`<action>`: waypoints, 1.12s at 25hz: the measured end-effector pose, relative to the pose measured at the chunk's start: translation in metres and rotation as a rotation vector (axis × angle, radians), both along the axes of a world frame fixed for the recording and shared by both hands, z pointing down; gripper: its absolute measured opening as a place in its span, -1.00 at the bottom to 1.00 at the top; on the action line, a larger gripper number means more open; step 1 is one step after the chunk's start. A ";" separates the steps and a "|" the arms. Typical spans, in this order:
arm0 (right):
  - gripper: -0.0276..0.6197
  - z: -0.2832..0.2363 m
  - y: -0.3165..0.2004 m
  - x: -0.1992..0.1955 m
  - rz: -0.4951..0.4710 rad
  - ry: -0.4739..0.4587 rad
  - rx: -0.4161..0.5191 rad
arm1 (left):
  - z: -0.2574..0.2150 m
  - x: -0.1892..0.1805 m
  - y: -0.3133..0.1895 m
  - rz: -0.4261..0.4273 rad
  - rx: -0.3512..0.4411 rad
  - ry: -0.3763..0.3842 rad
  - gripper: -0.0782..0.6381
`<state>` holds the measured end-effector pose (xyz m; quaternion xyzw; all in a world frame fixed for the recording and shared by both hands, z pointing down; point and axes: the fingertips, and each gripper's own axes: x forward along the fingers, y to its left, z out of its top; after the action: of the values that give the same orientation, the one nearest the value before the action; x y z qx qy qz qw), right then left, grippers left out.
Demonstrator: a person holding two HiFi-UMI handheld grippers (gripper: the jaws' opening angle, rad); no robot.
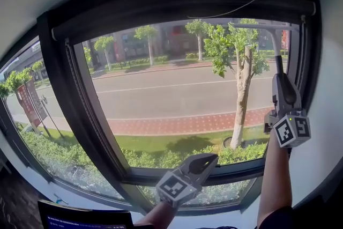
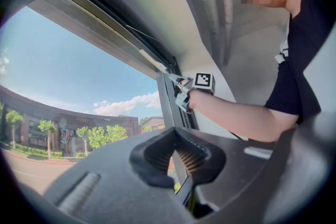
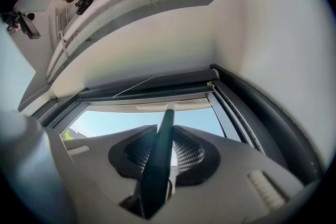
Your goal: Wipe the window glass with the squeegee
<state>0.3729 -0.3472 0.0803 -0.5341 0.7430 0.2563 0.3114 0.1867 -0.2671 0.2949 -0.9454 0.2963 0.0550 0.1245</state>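
- Starting closest in: the left gripper [image 1: 210, 159] hangs low in front of the bottom window frame [image 1: 177, 173]. Its jaws are pressed together with nothing between them.
- Just left of that arm, at the very bottom edge of the head view, the corner of a dark screen [image 1: 86, 219] pokes into view.
- Over on the right, the right gripper [image 1: 278, 79] is raised up high with the arm stretched along the right side of the window. Its jaws are clamped on the dark handle of the squeegee [image 1: 276, 43].
- The right gripper view shows it nicely: the handle runs straight up out between the ribbed pads [image 3: 189, 150].
- The squeegee's blade sits across the very top of the window glass [image 1: 171, 99], right under the upper frame, near the right corner.
- Through the glass there's a hedge [image 1: 161, 158] and a strip of grass, then a tree [image 1: 241, 61] by a brick path.
- Past that is a road, with buildings at the back under blue sky.
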 end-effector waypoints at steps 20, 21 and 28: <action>-0.61 -0.013 -0.015 0.008 -0.042 -0.032 -0.008 | -0.002 -0.019 -0.001 -0.019 -0.001 0.016 -0.77; -0.61 -0.014 -0.014 0.009 -0.051 -0.034 -0.003 | -0.002 -0.018 0.000 -0.020 -0.004 0.017 -0.77; -0.61 -0.010 -0.019 0.011 -0.076 -0.007 -0.016 | 0.001 -0.019 0.007 -0.022 -0.007 0.027 -0.77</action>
<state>0.3837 -0.3660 0.0704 -0.5088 0.7637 0.2366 0.3193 0.1675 -0.2602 0.2964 -0.9416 0.3086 0.0651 0.1177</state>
